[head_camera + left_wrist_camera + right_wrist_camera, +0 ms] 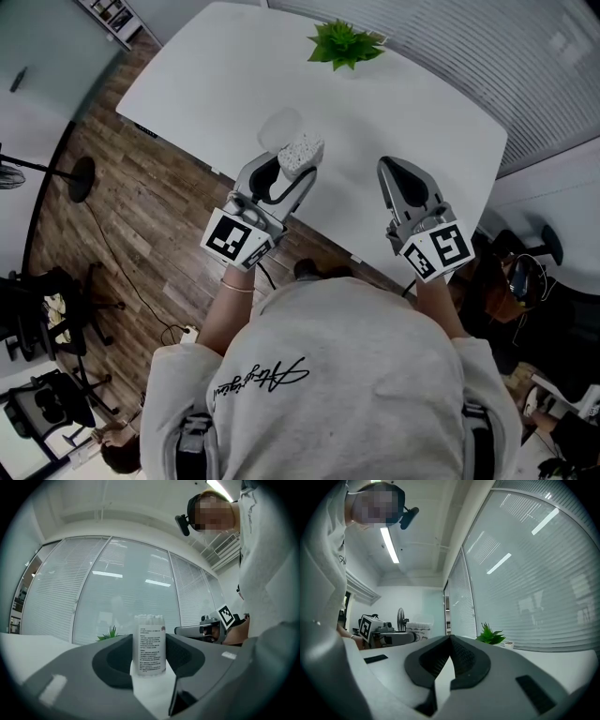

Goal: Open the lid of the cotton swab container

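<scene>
L gripper [300, 157] held the swab container [149, 644] upright between its fingers [112, 662], over the desk [216, 75]. R gripper [450, 641] fingers were clenched together, apart from container.

Cotton swab container [149, 644] stands between fingers [115, 660] of the left gripper [300, 157], plant [109, 633] behind.

left gripper [292, 167]: frame centre, jaws clamped on cotton swab container [302, 147] | right gripper [388, 171]: right of centre, jaws together, empty

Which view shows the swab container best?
Left gripper view: the container stands upright between the left gripper's jaws, label facing the camera. The head view shows only its top; the right gripper view, a distant glimpse.
</scene>
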A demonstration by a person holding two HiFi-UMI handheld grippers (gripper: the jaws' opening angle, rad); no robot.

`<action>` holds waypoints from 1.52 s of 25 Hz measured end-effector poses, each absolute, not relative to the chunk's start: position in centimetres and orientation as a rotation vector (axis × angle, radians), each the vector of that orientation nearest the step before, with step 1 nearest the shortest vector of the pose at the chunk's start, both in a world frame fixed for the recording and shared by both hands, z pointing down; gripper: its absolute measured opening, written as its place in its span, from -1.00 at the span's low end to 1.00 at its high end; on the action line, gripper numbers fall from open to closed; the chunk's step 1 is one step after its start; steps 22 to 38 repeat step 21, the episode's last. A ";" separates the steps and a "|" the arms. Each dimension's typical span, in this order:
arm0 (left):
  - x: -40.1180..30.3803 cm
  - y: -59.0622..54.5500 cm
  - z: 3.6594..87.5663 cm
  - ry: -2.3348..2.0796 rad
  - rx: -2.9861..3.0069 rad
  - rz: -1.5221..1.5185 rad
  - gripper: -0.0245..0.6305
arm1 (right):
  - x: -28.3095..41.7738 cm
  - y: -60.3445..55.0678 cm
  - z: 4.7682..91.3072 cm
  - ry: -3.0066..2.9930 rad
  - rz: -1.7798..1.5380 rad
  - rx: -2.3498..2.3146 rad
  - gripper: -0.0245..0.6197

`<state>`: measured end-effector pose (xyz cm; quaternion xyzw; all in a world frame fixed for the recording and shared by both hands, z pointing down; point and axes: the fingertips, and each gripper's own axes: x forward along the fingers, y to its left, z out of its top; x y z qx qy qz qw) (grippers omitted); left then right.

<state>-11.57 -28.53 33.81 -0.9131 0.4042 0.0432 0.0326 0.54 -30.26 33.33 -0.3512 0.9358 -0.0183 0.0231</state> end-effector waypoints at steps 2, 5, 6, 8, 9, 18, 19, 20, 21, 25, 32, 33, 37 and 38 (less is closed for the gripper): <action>-11.6 -28.6 33.8 1.238 -2.804 0.123 -0.34 | 0.6 -30.3 33.4 2.896 -0.063 -1.088 -0.92; -11.8 -28.8 33.8 1.240 -2.795 0.113 -0.34 | 0.7 -30.3 33.5 2.896 -0.066 -1.088 -0.92; -11.9 -28.9 33.7 1.243 -2.794 0.116 -0.34 | 0.7 -30.3 33.5 2.897 -0.064 -1.088 -0.92; -12.0 -28.9 33.7 1.247 -2.790 0.117 -0.34 | 0.7 -30.3 33.6 2.900 -0.062 -1.089 -0.92; -12.1 -28.9 33.7 1.248 -2.790 0.117 -0.34 | 0.7 -30.3 33.6 2.901 -0.061 -1.089 -0.92; -12.4 -28.8 33.2 1.252 -2.805 0.179 -0.34 | 0.8 -30.2 33.5 2.902 -0.057 -1.094 -0.92; -12.5 -28.8 33.0 1.256 -2.802 0.193 -0.34 | 0.8 -30.2 33.4 2.904 -0.052 -1.093 -0.92; -12.7 -28.8 32.8 1.261 -2.797 0.205 -0.34 | 0.7 -30.1 33.4 2.907 -0.047 -1.092 -0.92; -12.8 -28.8 32.6 1.266 -2.791 0.215 -0.34 | 0.6 -30.1 33.4 2.909 -0.042 -1.090 -0.92; -12.8 -28.8 32.6 1.266 -2.791 0.215 -0.34 | 0.6 -30.1 33.4 2.909 -0.042 -1.090 -0.92; -12.8 -28.8 32.6 1.266 -2.791 0.215 -0.34 | 0.6 -30.1 33.4 2.909 -0.042 -1.090 -0.92; -12.8 -28.8 32.6 1.266 -2.791 0.215 -0.34 | 0.6 -30.1 33.4 2.909 -0.042 -1.090 -0.92; -12.8 -28.8 32.6 1.266 -2.791 0.215 -0.34 | 0.6 -30.1 33.4 2.909 -0.042 -1.090 -0.92; -12.8 -28.8 32.6 1.266 -2.791 0.215 -0.34 | 0.6 -30.1 33.4 2.909 -0.042 -1.090 -0.92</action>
